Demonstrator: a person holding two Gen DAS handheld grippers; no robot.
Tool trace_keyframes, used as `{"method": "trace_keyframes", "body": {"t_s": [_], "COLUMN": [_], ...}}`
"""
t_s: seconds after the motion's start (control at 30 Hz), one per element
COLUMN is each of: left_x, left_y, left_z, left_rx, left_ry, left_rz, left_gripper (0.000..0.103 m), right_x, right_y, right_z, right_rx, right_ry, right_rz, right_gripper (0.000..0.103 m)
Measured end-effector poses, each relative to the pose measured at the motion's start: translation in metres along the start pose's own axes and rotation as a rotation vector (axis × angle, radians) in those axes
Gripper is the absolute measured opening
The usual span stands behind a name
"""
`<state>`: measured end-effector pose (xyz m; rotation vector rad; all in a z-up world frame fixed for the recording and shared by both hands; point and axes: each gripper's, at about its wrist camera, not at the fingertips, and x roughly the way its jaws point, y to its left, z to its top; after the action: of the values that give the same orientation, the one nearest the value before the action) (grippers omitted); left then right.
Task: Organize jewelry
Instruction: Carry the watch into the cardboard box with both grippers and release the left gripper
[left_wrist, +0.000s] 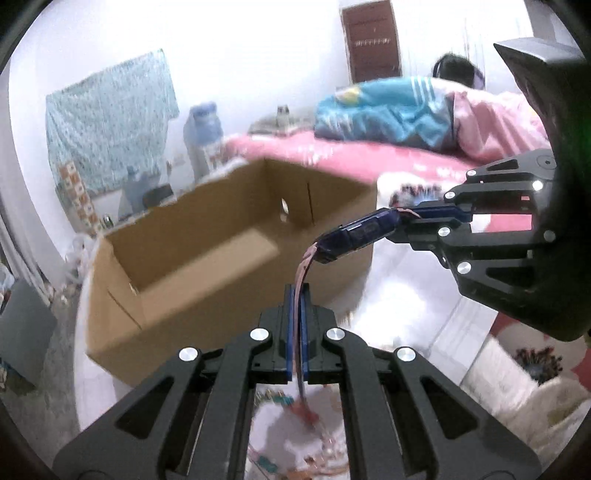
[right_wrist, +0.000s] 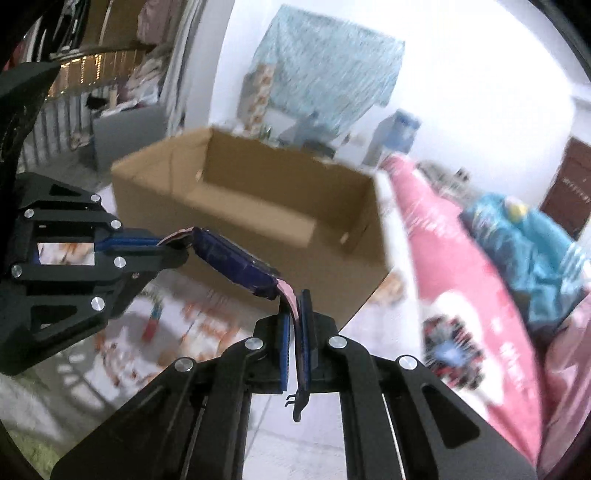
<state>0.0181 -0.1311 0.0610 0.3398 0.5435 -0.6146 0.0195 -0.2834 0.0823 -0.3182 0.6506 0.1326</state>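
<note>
now both grippers, left (left_wrist: 297, 314) and right (right_wrist: 297, 317), clamped on the pink strap (left_wrist: 308, 264) strung between them, in the air before the box (left_wrist: 207, 236). keep it taut, move together over the box, then release.

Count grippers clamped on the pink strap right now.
2. Left gripper shut on the pink strap at one end; right gripper shut on the other end, above the cardboard box.
</note>
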Motion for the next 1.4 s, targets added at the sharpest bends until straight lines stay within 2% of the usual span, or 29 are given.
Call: {"method": "trace_keyframes", "body": {"t_s": [0.13, 0.23, 0.3, 0.37, 0.43, 0.5, 0.53, 0.63, 0.73, 0.8, 0.9, 0.93, 1.0, 1.07, 1.13, 1.17, 1.23, 1.4], "left_x": [-0.025, -0.033, -0.023, 0.0, 0.029, 0.073, 0.084, 0.131, 0.158, 0.165, 0.171, 0.175, 0.173, 0.169, 0.165, 0.164, 0.156, 0.139], "left_y": [0.022, 0.052, 0.076, 0.1, 0.124, 0.147, 0.157, 0.179, 0.189, 0.189, 0.19, 0.191, 0.195, 0.201, 0.205, 0.207, 0.211, 0.228], "left_z": [0.038, 0.066, 0.082, 0.092, 0.094, 0.088, 0.081, 0.062, 0.047, 0.046, 0.051, 0.054, 0.059, 0.064, 0.069, 0.071, 0.074, 0.076], "left_rx": [-0.031, -0.088, -0.128, -0.153, -0.19, -0.236, -0.248, -0.293, -0.294, -0.265, -0.228, -0.234, -0.24, -0.254, -0.27, -0.275, -0.29, -0.351], "left_ry": [-0.072, -0.077, -0.02, 0.081, 0.189, 0.328, 0.365, 0.515, 0.604, 0.615, 0.618, 0.614, 0.599, 0.574, 0.546, 0.535, 0.496, 0.441], "left_rz": [-0.022, -0.029, -0.017, 0.021, 0.02, 0.017, 0.007, -0.017, -0.015, -0.008, 0.01, 0.006, 0.014, 0.009, 0.008, 0.019, 0.041, 0.065], "left_gripper": [0.002, 0.003, 0.003, 0.003, 0.003, 0.003, 0.003, 0.003, 0.005, 0.005, 0.012, 0.015, 0.019, 0.026, 0.031, 0.039, 0.046, 0.046], "right_x": [-0.018, -0.005, 0.017, 0.055, 0.1, 0.153, 0.183, 0.237, 0.268, 0.285, 0.3, 0.302, 0.304, 0.302, 0.298, 0.296, 0.29, 0.285], "right_y": [-0.009, -0.019, -0.025, -0.028, -0.026, -0.022, -0.019, -0.008, -0.001, 0.004, 0.01, 0.011, 0.011, 0.01, 0.005, 0.003, -0.002, -0.02], "right_z": [0.043, 0.085, 0.11, 0.132, 0.143, 0.149, 0.149, 0.142, 0.137, 0.136, 0.136, 0.138, 0.14, 0.142, 0.145, 0.146, 0.148, 0.156], "right_rx": [-0.009, 0.005, 0.023, 0.042, 0.055, 0.074, 0.086, 0.098, 0.077, 0.06, 0.037, 0.028, -0.008, -0.029, -0.025, -0.022, -0.011, 0.037], "right_ry": [-0.079, -0.085, -0.04, 0.067, 0.197, 0.362, 0.455, 0.616, 0.689, 0.72, 0.754, 0.748, 0.735, 0.705, 0.675, 0.666, 0.64, 0.604], "right_rz": [0.007, 0.097, 0.194, 0.311, 0.395, 0.483, 0.53, 0.589, 0.6, 0.595, 0.573, 0.555, 0.502, 0.459, 0.446, 0.436, 0.414, 0.397], "right_gripper": [0.006, 0.006, 0.006, 0.006, 0.006, 0.006, 0.006, 0.006, 0.006, 0.009, 0.011, 0.014, 0.031, 0.039, 0.041, 0.043, 0.046, 0.046]}}
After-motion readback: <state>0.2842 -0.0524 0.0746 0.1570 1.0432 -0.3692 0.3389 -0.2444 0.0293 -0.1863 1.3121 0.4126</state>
